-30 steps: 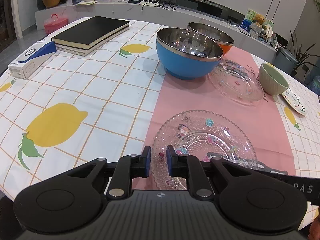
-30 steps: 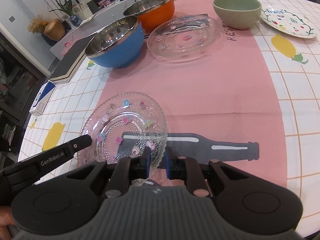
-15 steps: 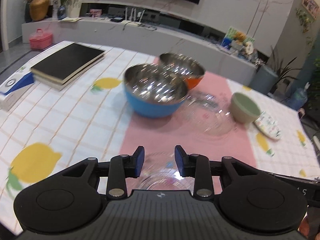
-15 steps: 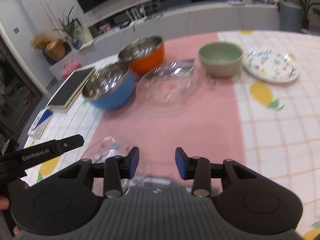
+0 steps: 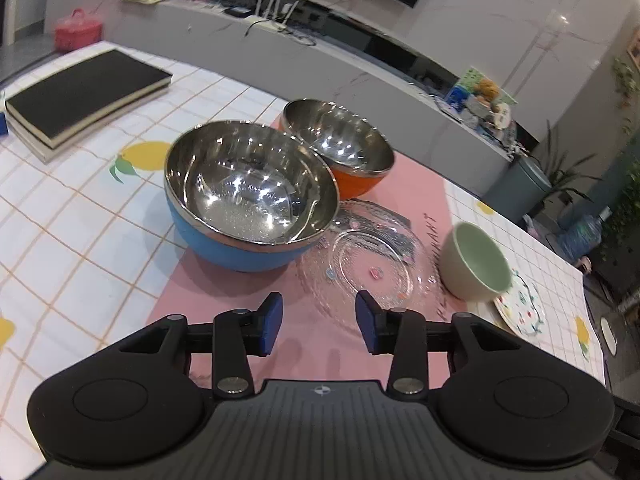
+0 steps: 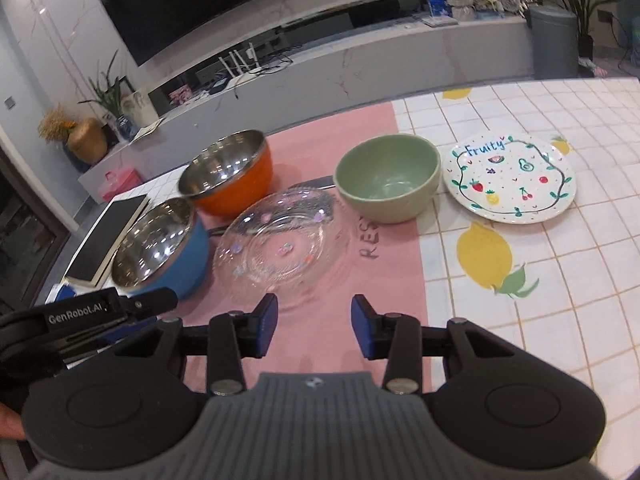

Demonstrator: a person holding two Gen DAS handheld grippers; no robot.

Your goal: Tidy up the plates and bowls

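A blue steel-lined bowl (image 5: 250, 204) and an orange steel-lined bowl (image 5: 340, 144) stand side by side on the pink runner. A clear glass plate (image 5: 368, 268) lies right of the blue bowl. A green bowl (image 5: 476, 264) and a white fruit-print plate (image 5: 524, 308) stand further right. My left gripper (image 5: 319, 322) is open and empty, short of the glass plate. My right gripper (image 6: 314, 326) is open and empty, also short of the glass plate (image 6: 280, 246). The right wrist view also shows the blue bowl (image 6: 160, 248), orange bowl (image 6: 232, 176), green bowl (image 6: 386, 178) and fruit plate (image 6: 510, 178).
A black book (image 5: 84, 92) lies on the checked tablecloth at the far left. The left gripper's body (image 6: 80, 316) shows at the left edge of the right wrist view. A grey bin (image 6: 554, 40) stands beyond the table's far right.
Both grippers opened, let go of the near glass plate and rose away from it. The near plate is out of view now. Both cameras now face the far dishes.
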